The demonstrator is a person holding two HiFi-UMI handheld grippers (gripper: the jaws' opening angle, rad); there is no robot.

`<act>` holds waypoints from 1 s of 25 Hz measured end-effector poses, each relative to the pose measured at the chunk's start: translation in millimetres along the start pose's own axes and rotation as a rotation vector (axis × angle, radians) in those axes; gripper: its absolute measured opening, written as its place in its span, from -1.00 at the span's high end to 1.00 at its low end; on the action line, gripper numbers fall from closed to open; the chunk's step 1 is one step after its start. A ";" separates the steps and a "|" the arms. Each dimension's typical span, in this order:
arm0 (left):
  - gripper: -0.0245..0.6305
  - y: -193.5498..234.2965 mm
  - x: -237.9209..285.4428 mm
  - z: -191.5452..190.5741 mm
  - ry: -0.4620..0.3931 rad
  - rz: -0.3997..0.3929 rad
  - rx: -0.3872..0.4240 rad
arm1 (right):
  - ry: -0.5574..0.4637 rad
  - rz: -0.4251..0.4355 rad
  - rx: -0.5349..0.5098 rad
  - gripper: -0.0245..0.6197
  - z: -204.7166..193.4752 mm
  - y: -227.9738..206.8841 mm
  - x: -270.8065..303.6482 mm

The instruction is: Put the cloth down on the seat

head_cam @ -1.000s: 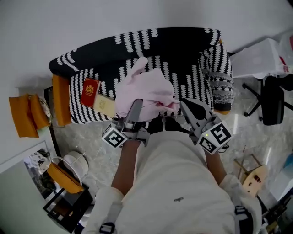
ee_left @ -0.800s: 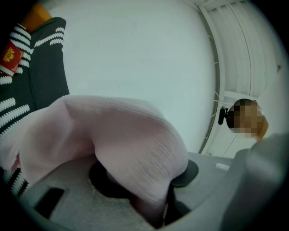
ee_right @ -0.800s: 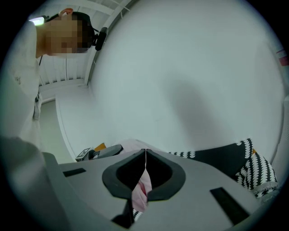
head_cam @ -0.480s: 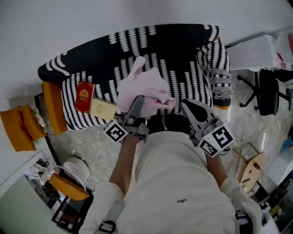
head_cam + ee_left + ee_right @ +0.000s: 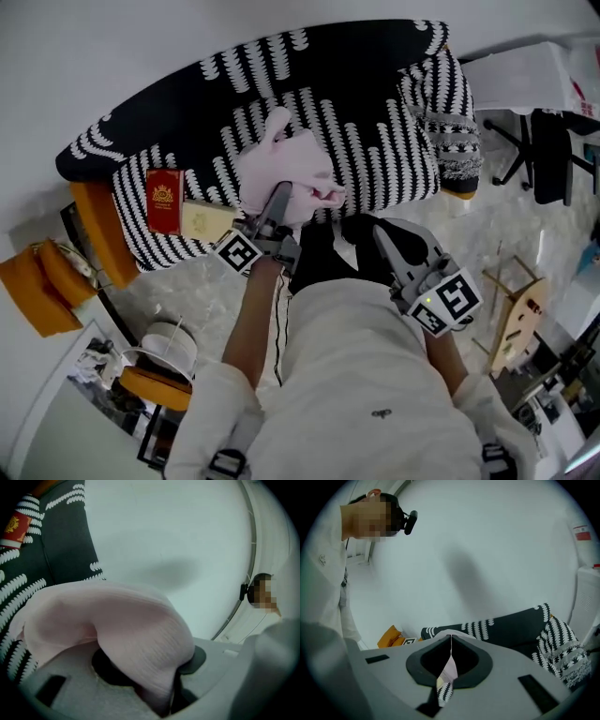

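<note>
The cloth (image 5: 286,173) is a pink, bunched heap on the seat of the sofa (image 5: 375,159), left of the seat's middle. Its long axis runs from the seat's front edge toward the backrest, and one narrow end pokes up and away from me against the black-and-white stripes. My left gripper (image 5: 281,195) is clamped on its near end. In the left gripper view a thick ribbed fold (image 5: 140,639) fills the space between the jaws and spills over them, hiding the jaw tips. I cannot tell how much of the cloth rests on the seat and how much hangs from my grip.

My right gripper (image 5: 389,239) hangs near the cloth, in front of the seat edge, well apart from my left one. Its jaws are pressed together with nothing between them. Through the thin slit in the right gripper view I see only a sliver of pink and striped fabric beyond.

A red box (image 5: 163,199) lies on the seat's left end, with a pale box (image 5: 206,221) just beside it, between it and the cloth. A patterned throw (image 5: 450,131) drapes the sofa's right arm. An orange cushion (image 5: 94,234) sits by the left arm. On the floor, a black chair (image 5: 553,150) stands to the right, partly cut off, and a wooden stool (image 5: 516,319) is near my right elbow. My own torso hides the floor right in front of the sofa.
</note>
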State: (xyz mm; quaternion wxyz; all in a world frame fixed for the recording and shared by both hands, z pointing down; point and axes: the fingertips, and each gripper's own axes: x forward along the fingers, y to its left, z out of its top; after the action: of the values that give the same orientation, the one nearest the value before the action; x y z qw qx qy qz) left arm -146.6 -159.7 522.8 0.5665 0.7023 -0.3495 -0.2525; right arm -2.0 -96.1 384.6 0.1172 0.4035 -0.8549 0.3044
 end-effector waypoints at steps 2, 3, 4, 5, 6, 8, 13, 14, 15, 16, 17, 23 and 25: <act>0.31 18.1 3.0 -0.5 0.011 0.017 0.002 | 0.009 -0.015 0.013 0.90 -5.6 -2.7 1.7; 0.31 26.6 4.5 -0.8 0.018 0.025 0.006 | 0.014 -0.020 0.017 0.90 -8.3 -3.4 2.2; 0.31 34.5 5.9 -1.1 0.024 0.033 0.009 | 0.020 -0.025 0.020 0.90 -11.0 -4.0 2.5; 0.31 42.2 7.0 -1.7 0.029 0.042 0.011 | 0.026 -0.030 0.025 0.90 -14.0 -4.8 2.4; 0.31 50.4 7.2 -2.8 0.034 0.053 0.011 | 0.033 -0.035 0.031 0.90 -17.2 -5.8 1.9; 0.31 66.7 6.4 -6.3 0.041 0.079 0.008 | 0.048 -0.046 0.048 0.90 -24.1 -9.0 0.9; 0.30 94.9 10.8 -17.0 0.042 0.094 -0.024 | 0.088 -0.059 0.076 0.90 -38.7 -11.9 2.2; 0.30 101.8 11.5 -19.1 0.043 0.100 -0.026 | 0.097 -0.059 0.080 0.90 -42.0 -11.9 3.0; 0.30 108.5 12.9 -20.6 0.042 0.103 -0.028 | 0.104 -0.059 0.083 0.90 -45.4 -12.7 4.3; 0.29 115.5 14.7 -21.8 0.041 0.106 -0.030 | 0.110 -0.060 0.087 0.90 -48.9 -14.2 5.7; 0.29 122.5 16.3 -22.9 0.038 0.110 -0.033 | 0.116 -0.062 0.091 0.90 -52.3 -15.9 7.1; 0.28 157.9 15.7 -32.9 0.030 0.136 -0.072 | 0.156 -0.068 0.124 0.90 -71.6 -17.6 8.8; 0.27 171.0 14.5 -33.6 0.034 0.148 -0.057 | 0.166 -0.072 0.129 0.90 -76.5 -19.1 9.9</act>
State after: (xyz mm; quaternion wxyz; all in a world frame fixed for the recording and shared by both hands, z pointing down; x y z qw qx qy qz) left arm -147.3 -169.6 697.4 0.6092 0.6624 -0.3833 -0.2077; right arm 2.7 -64.4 457.3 0.1722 0.4142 -0.8057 0.3869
